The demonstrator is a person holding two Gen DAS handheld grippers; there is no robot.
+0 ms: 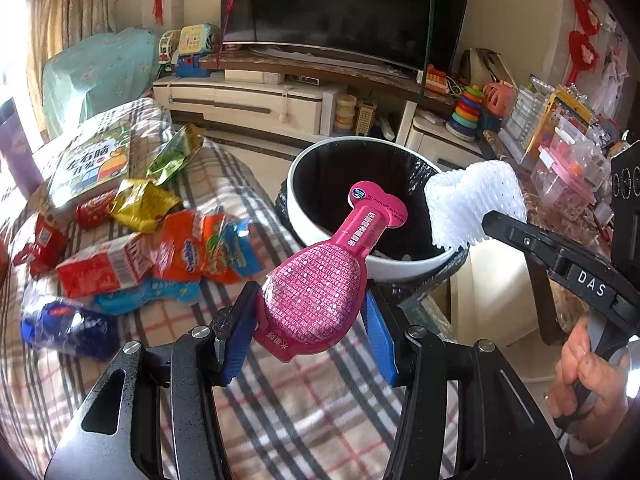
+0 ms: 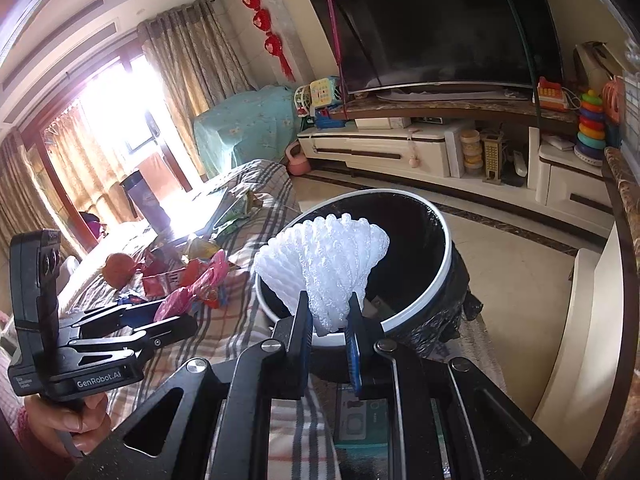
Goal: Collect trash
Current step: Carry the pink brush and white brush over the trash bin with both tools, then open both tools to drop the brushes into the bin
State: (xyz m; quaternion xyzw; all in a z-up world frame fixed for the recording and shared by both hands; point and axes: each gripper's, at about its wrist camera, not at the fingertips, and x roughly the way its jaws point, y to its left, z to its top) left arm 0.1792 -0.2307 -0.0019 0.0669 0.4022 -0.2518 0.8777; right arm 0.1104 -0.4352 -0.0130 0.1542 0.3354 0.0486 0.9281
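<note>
Left gripper (image 1: 310, 316) is clamping the wide end of a pink packet (image 1: 320, 276), blue pads (image 1: 236, 344) pressing in from both sides, and the packet's narrow neck is pointing up toward one o'clock, its tip reaching over the near rim of the white bin (image 1: 400, 268) with the black liner. In the same view, at three o'clock, the right gripper (image 1: 490, 222) is pinching a white foam net (image 1: 474, 204) that is hanging over the bin's right edge. From the right wrist view, that right gripper (image 2: 330, 324) is squeezing the bottom of the foam net (image 2: 326, 268), which is fanning out toward twelve o'clock above the open bin (image 2: 436, 292); the left gripper (image 2: 172, 316) with its pink packet (image 2: 192, 288) is sitting out at nine o'clock. Over at nine to ten o'clock in the left wrist view, a heap of snack wrappers (image 1: 148, 236) is lying on the plaid cloth (image 1: 320, 400), with a picture book (image 1: 94, 160) just beyond them at ten o'clock. A dark television (image 1: 352, 4) is filling twelve o'clock, above a cream cabinet (image 1: 248, 104).
</note>
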